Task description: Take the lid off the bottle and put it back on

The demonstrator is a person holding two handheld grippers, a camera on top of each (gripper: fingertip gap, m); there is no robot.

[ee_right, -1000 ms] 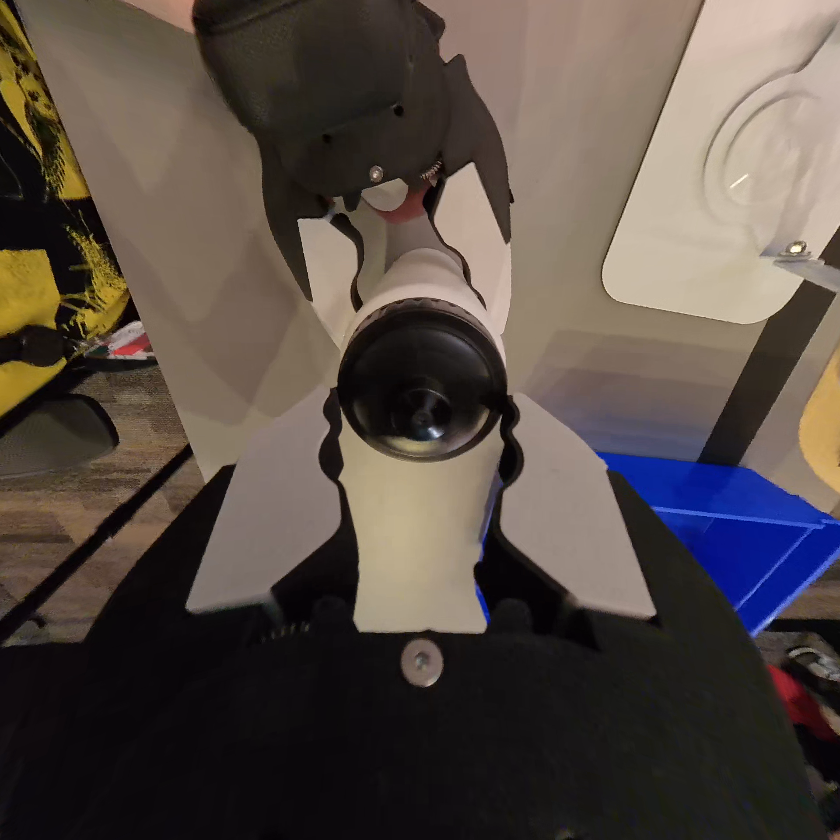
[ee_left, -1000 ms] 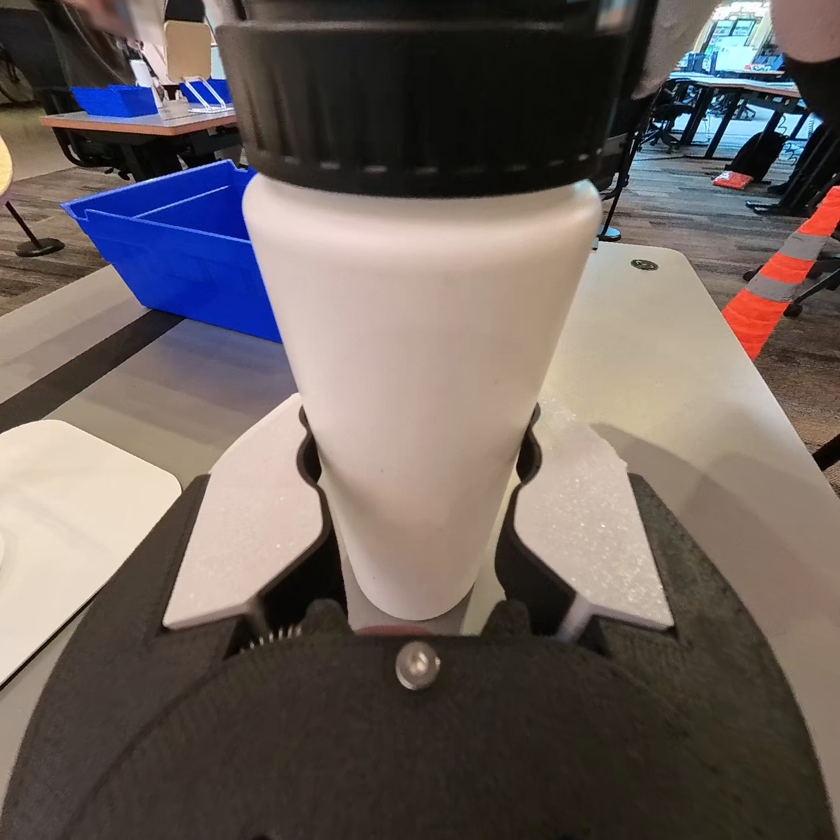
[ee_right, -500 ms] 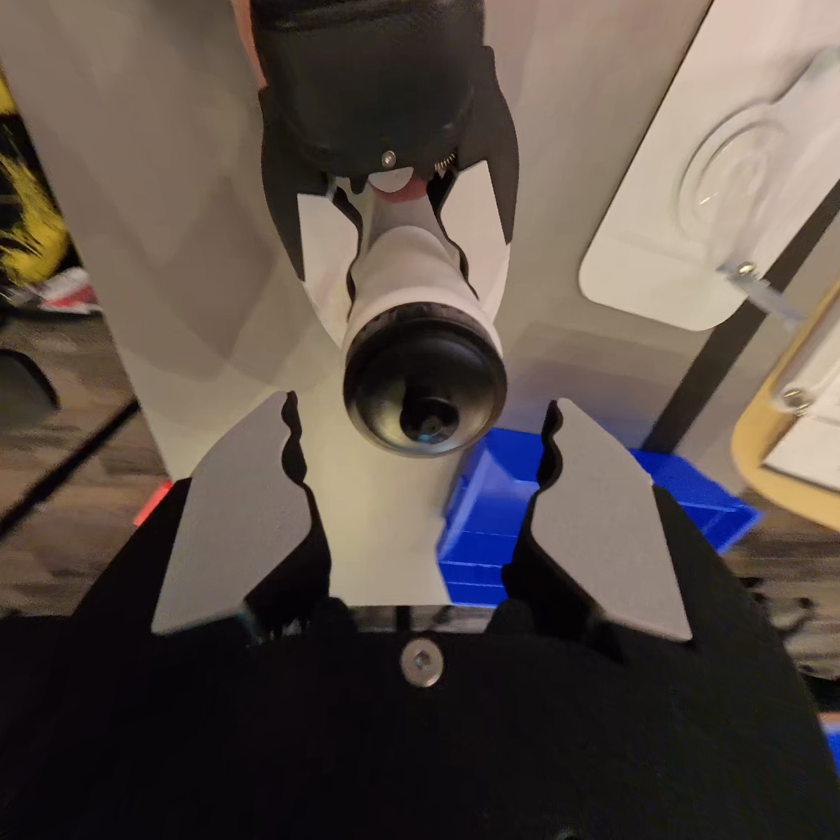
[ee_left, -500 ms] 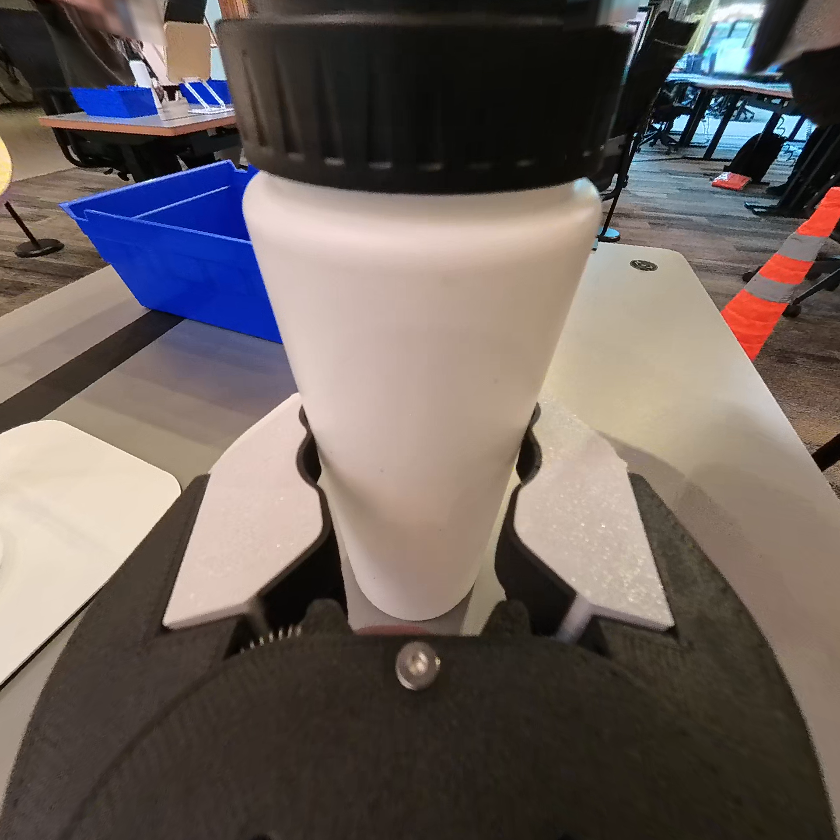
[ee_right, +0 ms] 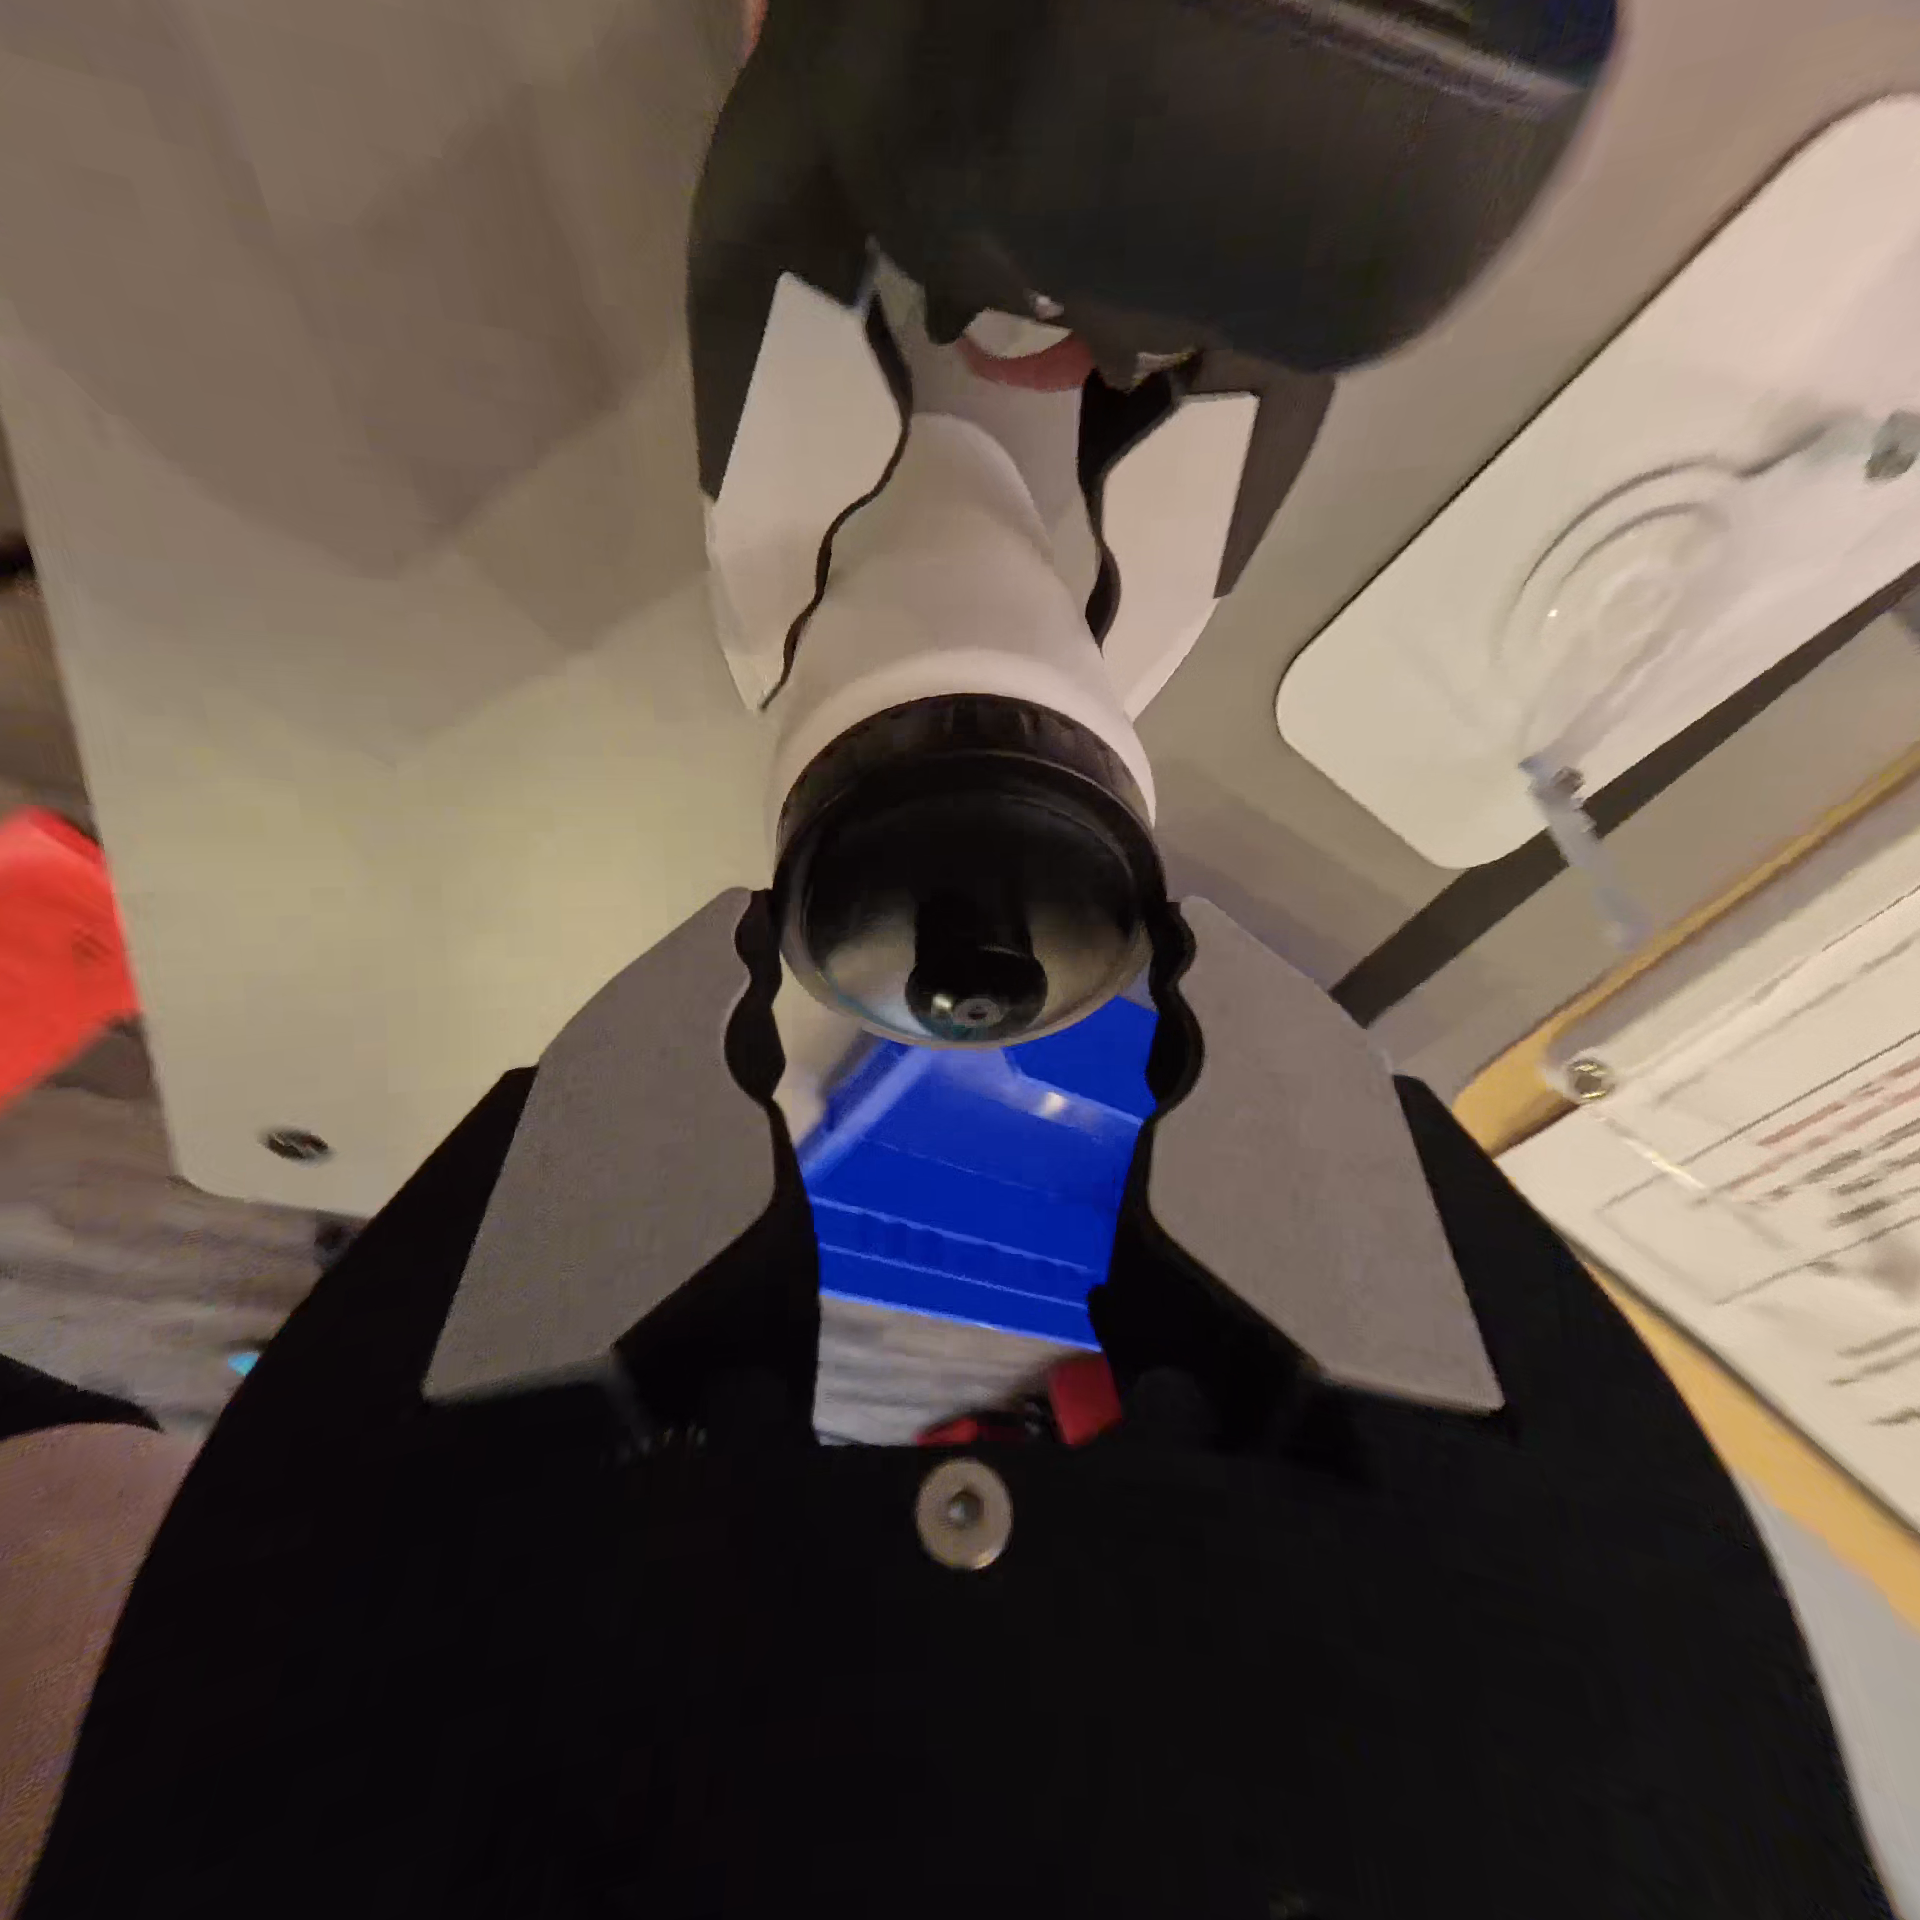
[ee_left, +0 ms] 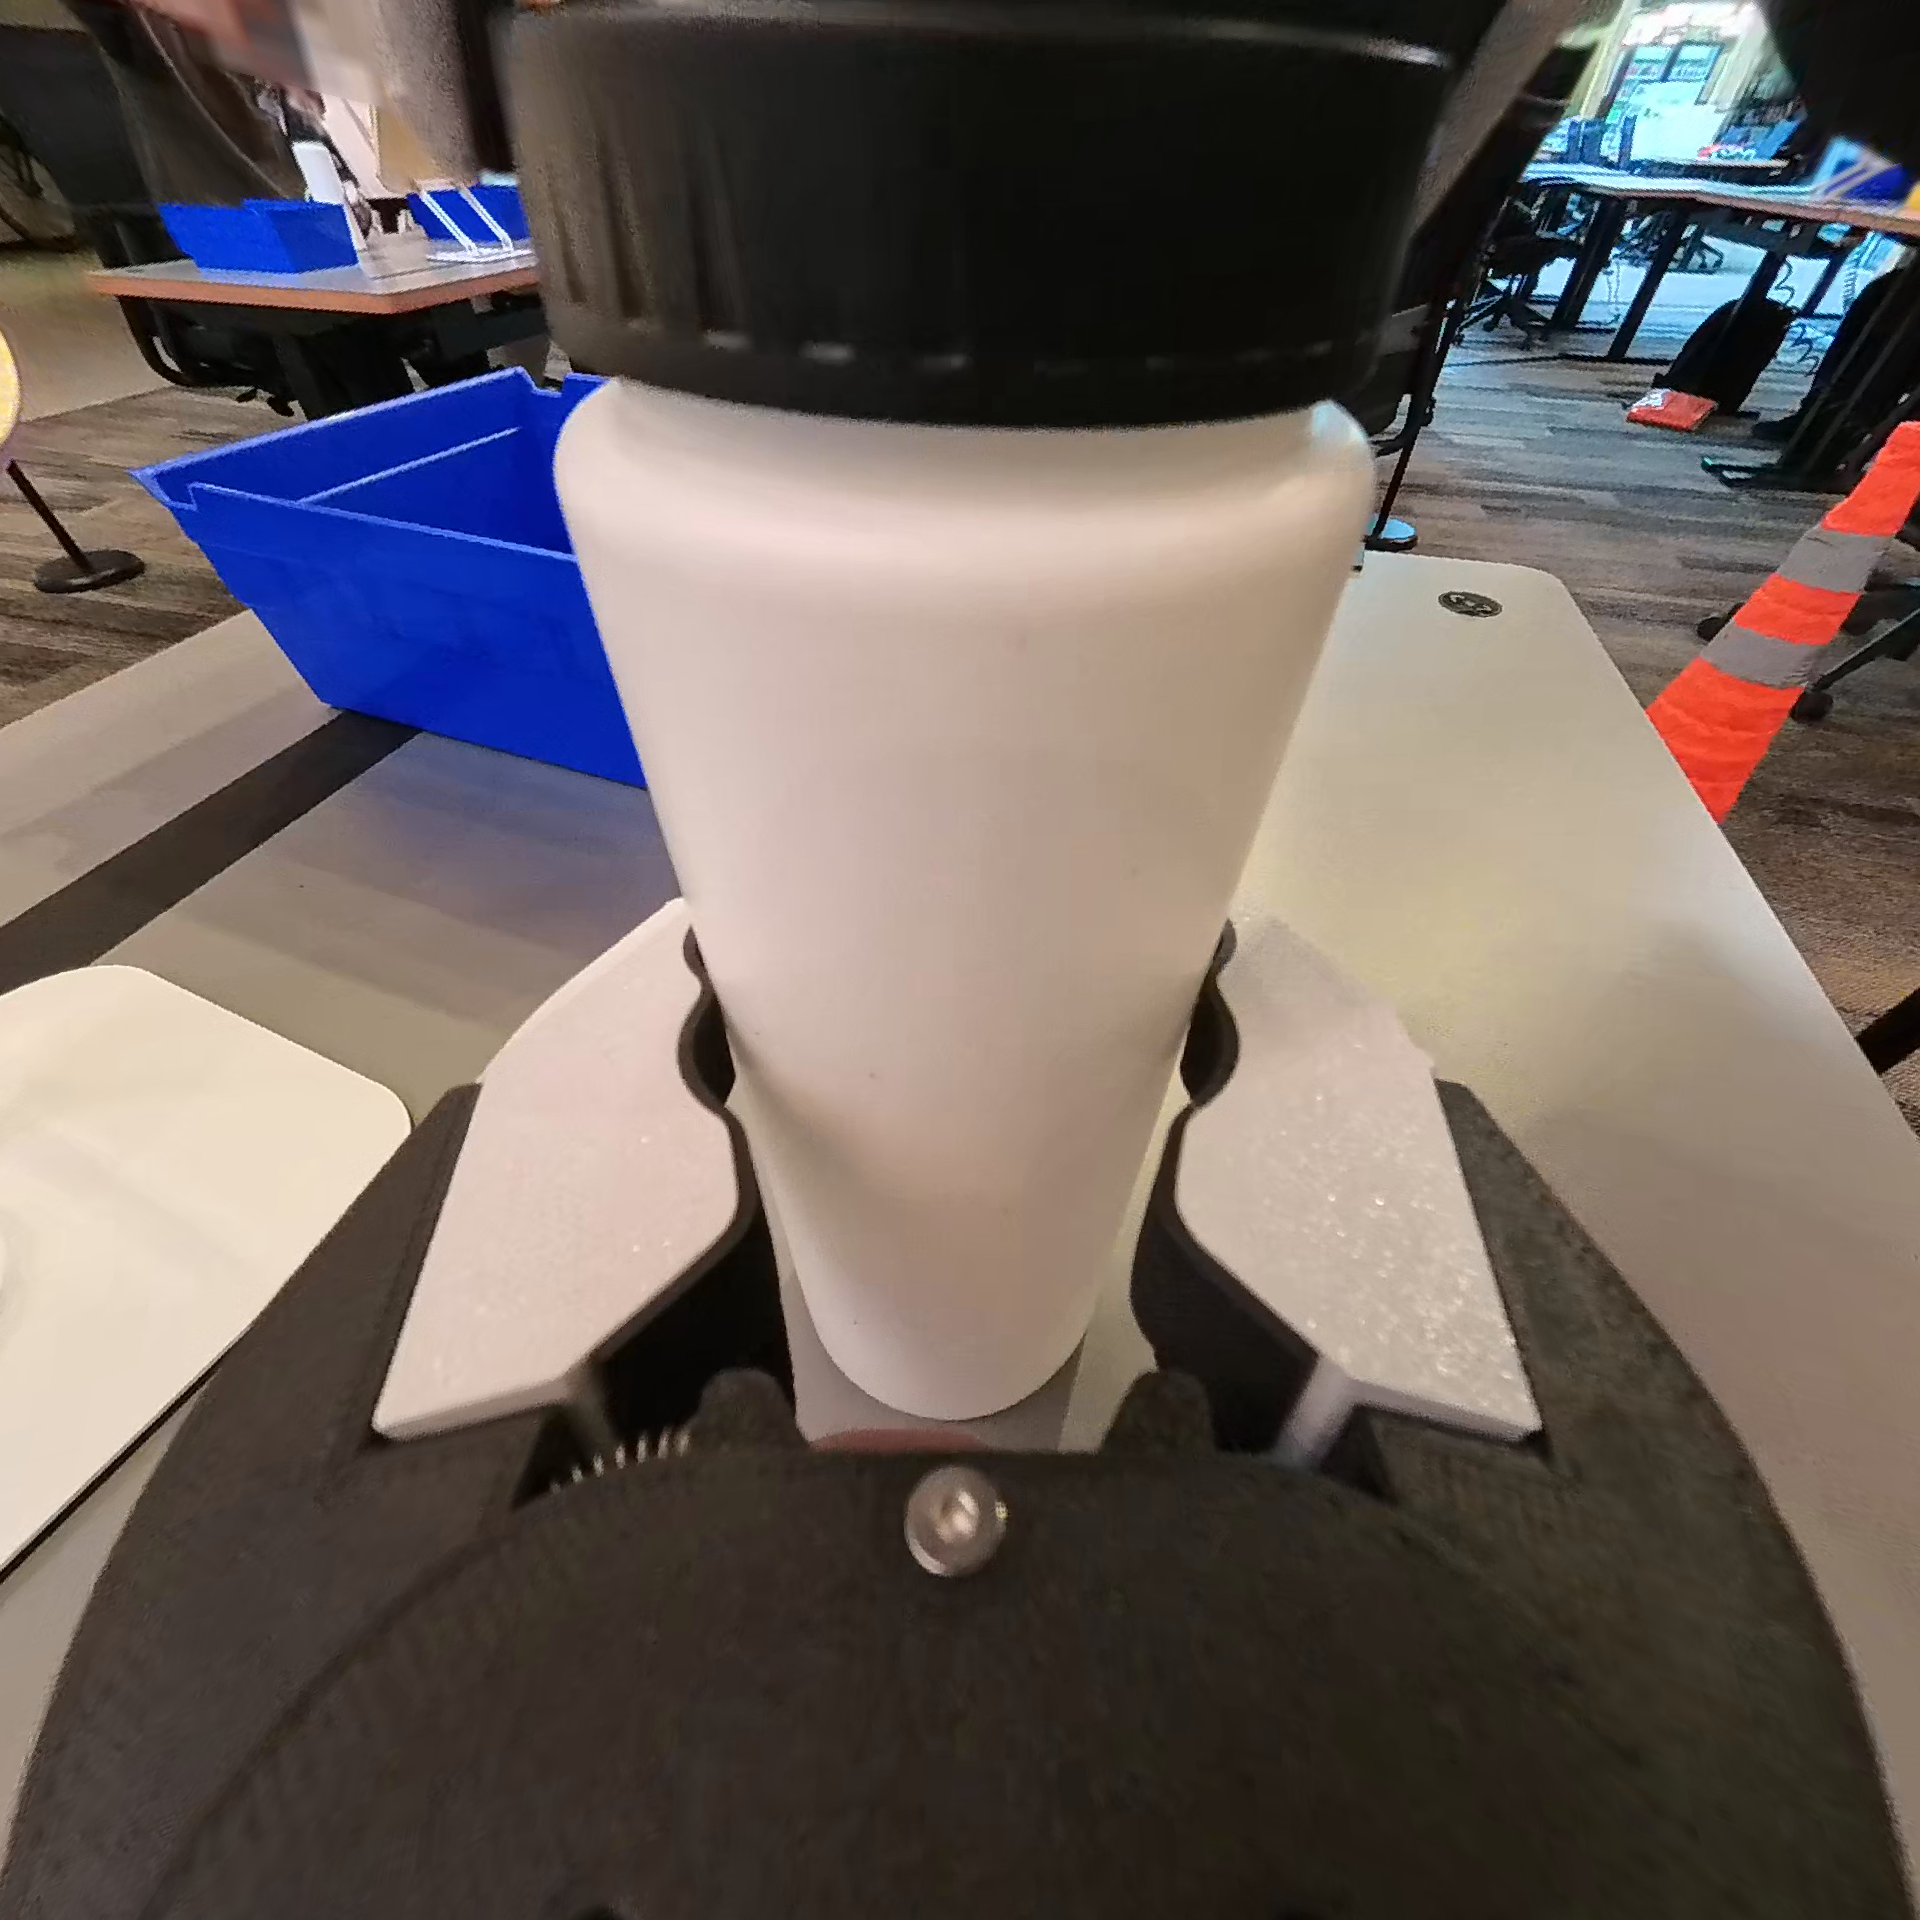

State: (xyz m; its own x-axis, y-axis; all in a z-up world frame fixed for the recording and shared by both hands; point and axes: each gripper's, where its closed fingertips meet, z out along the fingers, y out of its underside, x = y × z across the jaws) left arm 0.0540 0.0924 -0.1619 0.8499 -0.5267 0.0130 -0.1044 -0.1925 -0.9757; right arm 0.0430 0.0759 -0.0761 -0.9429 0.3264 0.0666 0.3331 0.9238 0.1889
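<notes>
lid (ee_left: 966,187) top cropped; left claw (ee_left: 956,1039) clamps bottle (ee_left: 956,831).

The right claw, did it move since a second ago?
Yes. The right claw swung sideways: the blue bin, earlier off to its right, now shows between its jaws. They opened, then came back beside the lid.

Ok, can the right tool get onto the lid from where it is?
Probably yes: the right tool is open, its fingertips flanking the black lid, nothing between. The left tool grips the white bottle lower down.
</notes>
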